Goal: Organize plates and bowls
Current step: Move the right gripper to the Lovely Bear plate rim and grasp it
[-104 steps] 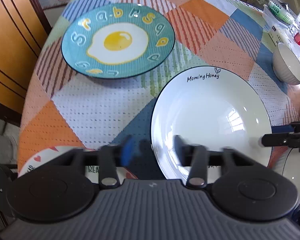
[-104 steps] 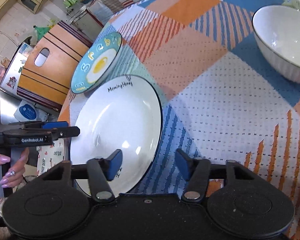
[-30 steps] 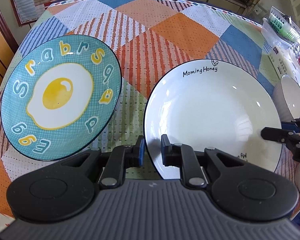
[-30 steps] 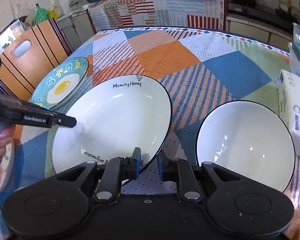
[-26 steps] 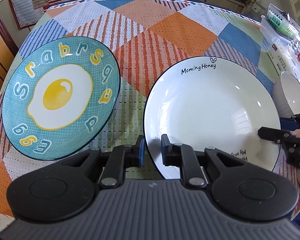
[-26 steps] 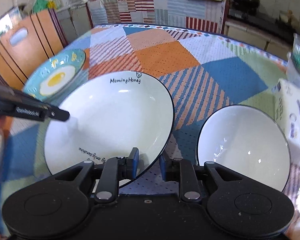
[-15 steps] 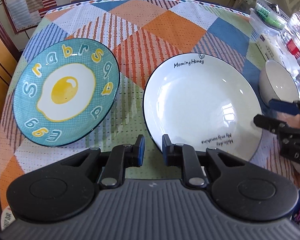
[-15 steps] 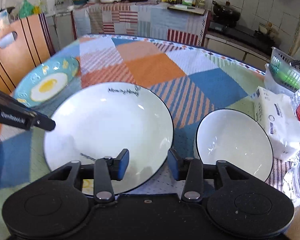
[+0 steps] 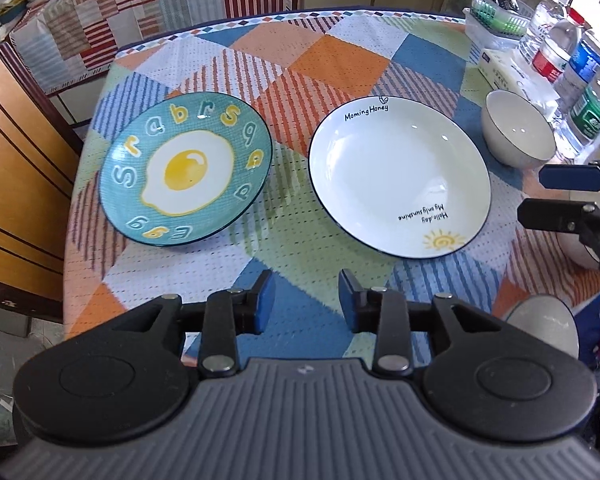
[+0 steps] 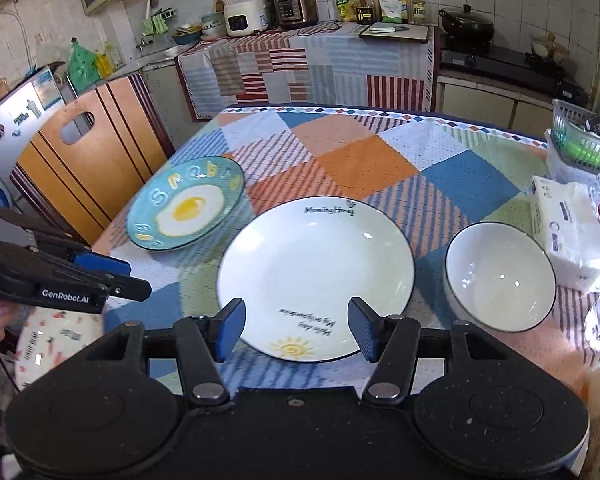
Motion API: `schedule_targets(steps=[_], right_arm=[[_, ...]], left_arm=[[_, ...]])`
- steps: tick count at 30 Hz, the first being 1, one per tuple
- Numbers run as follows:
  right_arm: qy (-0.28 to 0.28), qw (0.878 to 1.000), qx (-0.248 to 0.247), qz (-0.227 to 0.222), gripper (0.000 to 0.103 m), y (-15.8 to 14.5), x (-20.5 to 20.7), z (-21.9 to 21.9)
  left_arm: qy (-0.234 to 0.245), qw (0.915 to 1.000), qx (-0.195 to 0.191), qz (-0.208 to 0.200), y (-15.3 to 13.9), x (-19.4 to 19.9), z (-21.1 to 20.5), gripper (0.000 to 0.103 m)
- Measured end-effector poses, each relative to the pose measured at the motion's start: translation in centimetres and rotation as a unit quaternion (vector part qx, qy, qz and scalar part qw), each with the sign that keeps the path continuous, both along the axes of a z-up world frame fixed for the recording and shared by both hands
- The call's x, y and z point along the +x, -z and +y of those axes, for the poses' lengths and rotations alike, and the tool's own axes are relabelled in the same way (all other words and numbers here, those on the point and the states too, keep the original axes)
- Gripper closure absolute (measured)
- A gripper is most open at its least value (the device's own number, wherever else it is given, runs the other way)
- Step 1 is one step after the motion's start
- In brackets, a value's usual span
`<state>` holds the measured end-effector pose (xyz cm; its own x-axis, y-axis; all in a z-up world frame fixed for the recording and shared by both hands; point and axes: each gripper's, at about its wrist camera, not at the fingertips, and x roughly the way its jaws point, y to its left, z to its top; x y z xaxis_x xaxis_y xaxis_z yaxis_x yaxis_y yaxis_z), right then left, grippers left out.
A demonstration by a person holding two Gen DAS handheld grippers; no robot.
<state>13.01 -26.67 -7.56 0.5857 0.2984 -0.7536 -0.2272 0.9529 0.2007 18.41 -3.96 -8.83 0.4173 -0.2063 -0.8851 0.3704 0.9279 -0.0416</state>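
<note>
Left gripper (image 9: 306,300): low centre of the left wrist view, above the tablecloth (image 9: 340,52), fingers apart and opening, nothing between them. Right gripper (image 10: 296,330): low centre of the right wrist view, fingers wider apart and opening; the near rim of the white plate (image 10: 316,276) shows in the gap, pads clear of it. White plate lies flat at frame centre. Egg plate (image 9: 186,168) sits left of it, apart. White bowl (image 10: 500,276) stands just right of the white plate. A patterned plate (image 10: 56,344) lies at lower left.
</note>
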Motion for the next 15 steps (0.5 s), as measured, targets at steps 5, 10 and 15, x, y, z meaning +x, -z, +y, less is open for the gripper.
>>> schedule_targets(steps=[5, 10, 15], right_arm=[[-0.014, 0.999, 0.036, 0.005, 0.041, -1.8, -1.6, 1.3], [-0.039, 0.998, 0.051, 0.009, 0.038, -3.8, -3.3, 3.0], [-0.068, 0.995, 0.063, 0.019, 0.034, -5.2, -4.9, 4.7]], left_arm=[[0.011, 0.9999, 0.005, -0.008, -2.1, -2.1, 1.6, 0.065], [0.02, 0.9997, 0.007, -0.012, -4.0, -4.4, 3.2, 0.062], [0.032, 0.9992, 0.014, -0.017, -5.3, -6.8, 5.0, 0.057]])
